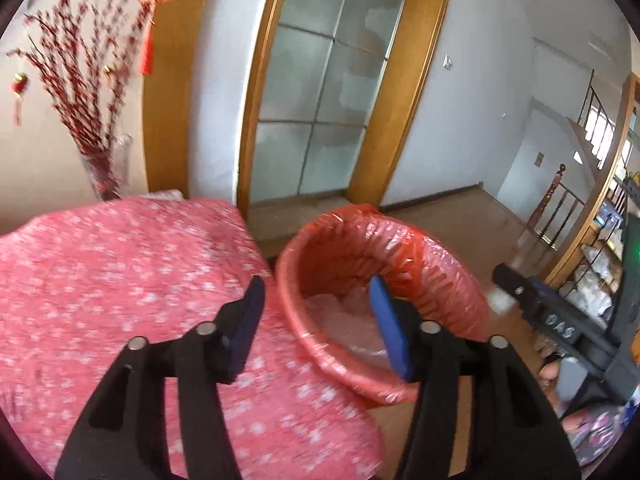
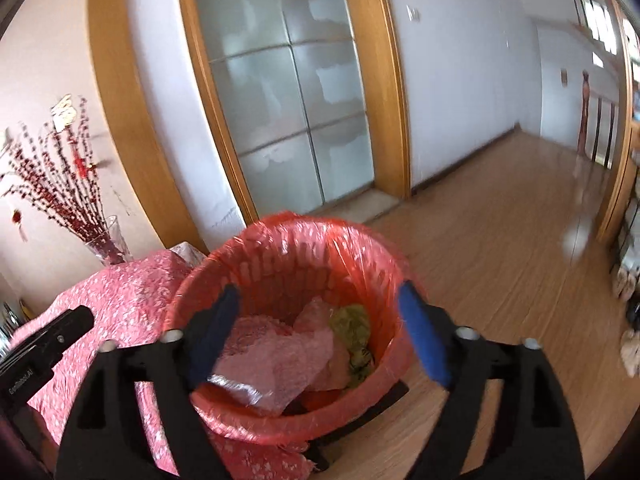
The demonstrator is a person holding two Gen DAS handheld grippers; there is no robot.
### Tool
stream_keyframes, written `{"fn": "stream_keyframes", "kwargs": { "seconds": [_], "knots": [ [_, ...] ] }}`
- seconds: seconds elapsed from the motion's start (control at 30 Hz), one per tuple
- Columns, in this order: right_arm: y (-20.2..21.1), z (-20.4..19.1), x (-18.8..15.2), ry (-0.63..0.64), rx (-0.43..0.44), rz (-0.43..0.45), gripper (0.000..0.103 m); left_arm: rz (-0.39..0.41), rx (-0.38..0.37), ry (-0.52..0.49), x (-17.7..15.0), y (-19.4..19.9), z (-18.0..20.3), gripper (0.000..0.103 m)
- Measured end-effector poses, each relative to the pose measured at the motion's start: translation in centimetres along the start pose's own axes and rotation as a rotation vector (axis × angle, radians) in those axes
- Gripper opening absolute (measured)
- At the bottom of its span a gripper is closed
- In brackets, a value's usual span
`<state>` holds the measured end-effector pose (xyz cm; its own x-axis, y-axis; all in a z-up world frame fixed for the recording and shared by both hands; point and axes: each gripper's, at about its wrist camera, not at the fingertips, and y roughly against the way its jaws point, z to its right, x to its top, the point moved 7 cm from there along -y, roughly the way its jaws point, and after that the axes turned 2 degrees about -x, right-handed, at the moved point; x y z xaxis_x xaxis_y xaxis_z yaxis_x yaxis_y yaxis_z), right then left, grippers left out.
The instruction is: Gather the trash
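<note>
Both jaws wide, empty, over trash bin (image 2: 288,304).

Bin (image 2: 288,280): set on the floor (image 2: 500,248), just right of the counter (image 1: 120,280).
Trash (image 2: 280,352): piled inside the bin.
Vase (image 1: 110,168): placed at the counter's far edge.
Door (image 2: 288,92): seen behind the bin.

"DAS" on right tool (image 1: 560,330); left tool's (image 2: 44,344) label illegible.

One lined bin (image 2: 372,264), one table (image 1: 100,280), one vase (image 1: 108,168), two grippers.
</note>
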<state>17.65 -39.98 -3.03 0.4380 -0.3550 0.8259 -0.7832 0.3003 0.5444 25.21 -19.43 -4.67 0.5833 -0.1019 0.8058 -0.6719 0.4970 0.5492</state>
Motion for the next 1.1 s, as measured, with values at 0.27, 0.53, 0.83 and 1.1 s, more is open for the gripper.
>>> {"fn": "stream_keyframes", "kwargs": {
  "seconds": [0.27, 0.53, 0.83, 1.1],
  "knots": [
    [7.2, -2.5, 0.0, 0.043, -0.025, 0.152, 0.101, 0.147, 0.198, -0.015, -1.3, 9.9, -4.4, 0.091],
    [11.6, -5.4, -3.2, 0.115, -0.020, 0.189, 0.101, 0.243, 0.404, -0.043, -4.2, 17.3, -7.1, 0.099],
    [13.9, -7.3, -7.5, 0.174, -0.051, 0.182, 0.101, 0.292, 0.506, -0.049, -7.9, 21.8, -7.7, 0.099],
    [15.3, -8.1, -9.2, 0.187, -0.062, 0.176, 0.101, 0.265, 0.496, -0.003, -9.7, 22.5, -7.9, 0.099]
  ]
}}
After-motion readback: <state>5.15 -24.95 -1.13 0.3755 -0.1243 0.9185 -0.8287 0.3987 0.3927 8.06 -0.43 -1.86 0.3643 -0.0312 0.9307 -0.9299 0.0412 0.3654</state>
